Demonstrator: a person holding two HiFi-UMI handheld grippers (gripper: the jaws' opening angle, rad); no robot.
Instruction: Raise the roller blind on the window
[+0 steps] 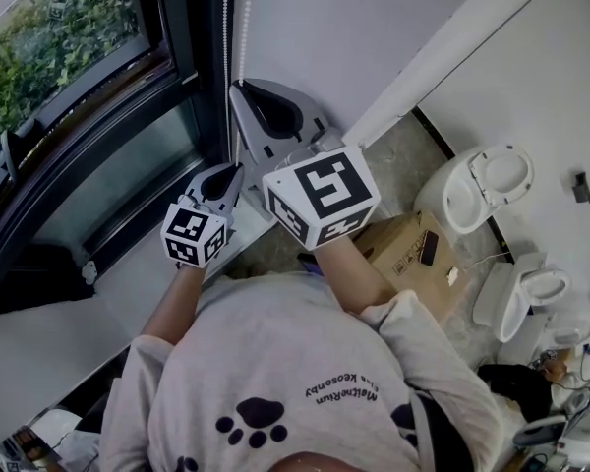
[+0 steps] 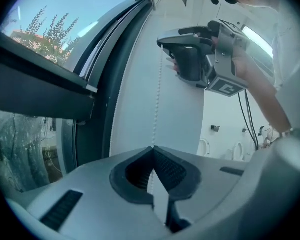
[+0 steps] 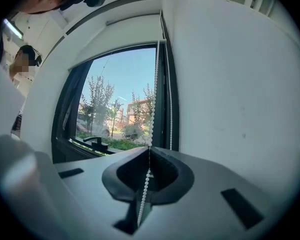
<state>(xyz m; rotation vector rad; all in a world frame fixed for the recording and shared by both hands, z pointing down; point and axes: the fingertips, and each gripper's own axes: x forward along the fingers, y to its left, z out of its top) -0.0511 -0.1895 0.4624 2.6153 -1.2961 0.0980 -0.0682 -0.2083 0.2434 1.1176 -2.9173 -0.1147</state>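
Roller-blind bead chain clenched in the left tool and, higher up, in the right tool, beside the window

Grey T-shirt, dark paw print, pale grey left tongs and right tongs, white marker cubes with black squares

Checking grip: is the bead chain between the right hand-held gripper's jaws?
Yes, the right hand-held gripper is shut on the bead chain.

White bead chain: two strands, hanging vertical at the window frame's right edge, by the white wall. Glass uncovered, trees showing.
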